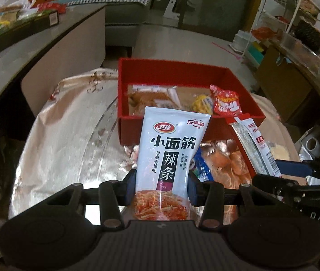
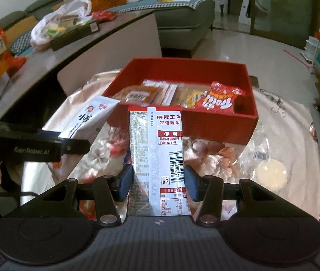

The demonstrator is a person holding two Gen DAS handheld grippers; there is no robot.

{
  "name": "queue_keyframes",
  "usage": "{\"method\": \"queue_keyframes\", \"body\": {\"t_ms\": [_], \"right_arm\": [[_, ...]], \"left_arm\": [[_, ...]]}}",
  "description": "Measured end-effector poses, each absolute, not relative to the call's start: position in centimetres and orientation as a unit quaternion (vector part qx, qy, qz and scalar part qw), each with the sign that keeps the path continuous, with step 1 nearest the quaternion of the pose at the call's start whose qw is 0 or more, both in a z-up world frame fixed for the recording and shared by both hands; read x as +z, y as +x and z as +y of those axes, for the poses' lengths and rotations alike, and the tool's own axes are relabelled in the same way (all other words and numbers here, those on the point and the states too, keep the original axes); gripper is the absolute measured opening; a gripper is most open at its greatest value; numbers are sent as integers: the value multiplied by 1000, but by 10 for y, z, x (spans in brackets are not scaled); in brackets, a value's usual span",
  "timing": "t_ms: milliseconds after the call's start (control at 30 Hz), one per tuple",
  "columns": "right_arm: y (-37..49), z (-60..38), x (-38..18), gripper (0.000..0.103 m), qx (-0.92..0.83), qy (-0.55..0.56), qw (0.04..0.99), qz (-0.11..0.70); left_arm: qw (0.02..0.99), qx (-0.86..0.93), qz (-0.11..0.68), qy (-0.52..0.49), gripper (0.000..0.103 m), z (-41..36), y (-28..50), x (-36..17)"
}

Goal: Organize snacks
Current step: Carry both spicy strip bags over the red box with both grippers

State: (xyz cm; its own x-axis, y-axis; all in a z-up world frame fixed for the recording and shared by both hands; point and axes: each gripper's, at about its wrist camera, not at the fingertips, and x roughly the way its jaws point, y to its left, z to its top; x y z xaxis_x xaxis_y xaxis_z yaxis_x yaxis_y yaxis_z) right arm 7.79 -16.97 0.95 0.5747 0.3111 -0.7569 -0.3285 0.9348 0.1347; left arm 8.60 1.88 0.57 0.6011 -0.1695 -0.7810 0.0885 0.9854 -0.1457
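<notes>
My left gripper [image 1: 161,187] is shut on a white latiao packet [image 1: 169,155] and holds it upright in front of the red box [image 1: 182,67]. My right gripper [image 2: 157,185] is shut on a silver and red latiao packet [image 2: 160,158], back side showing, also just short of the red box [image 2: 223,126]. The box holds several snacks, among them a red puffed-snack bag [image 2: 218,100] and brown pastry packets [image 2: 137,94]. The white packet shows at the left of the right wrist view [image 2: 87,117]; the silver packet shows at the right of the left wrist view [image 1: 254,144].
The box stands on a round table under a shiny floral cloth [image 1: 69,124]. More snacks lie on the table: a blue packet [image 1: 201,169] and a clear packet with a round white cake [image 2: 270,174]. A cluttered counter [image 2: 47,52] runs on the left, shelves [image 1: 295,22] on the right.
</notes>
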Motion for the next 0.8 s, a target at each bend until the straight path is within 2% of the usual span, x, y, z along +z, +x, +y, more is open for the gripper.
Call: {"method": "queue_keyframes", "body": {"t_ms": [800], "right_arm": [[121,-178,27,57,159,16,909,386]], "left_arm": [[916,-70,394,-12,39,-1,127,28]]}}
